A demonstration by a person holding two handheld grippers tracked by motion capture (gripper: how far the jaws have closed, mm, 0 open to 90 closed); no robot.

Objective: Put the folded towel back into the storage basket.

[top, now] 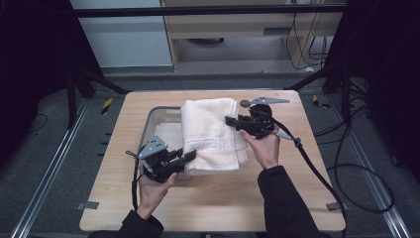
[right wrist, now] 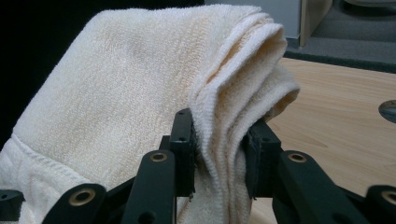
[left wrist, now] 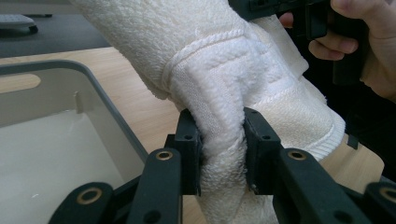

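grey floor (top: 44, 148), wooden cabinet (top: 233, 25), black cables (top: 366, 173)

This was a lab or test bay, no home at all. A small wooden table (top: 213, 198) stood alone on grey carpet (top: 44, 148), boxed in by a dark metal frame (top: 208, 10) and black drapes (top: 29, 49). Metal rails (top: 49, 168) ran along the floor, yellow-black hazard tape (top: 106, 105) marked it, and loose cables (top: 366, 173) snaked at the side. Behind stood what looked like a pale wooden desk (top: 237, 25), though dimly seen.
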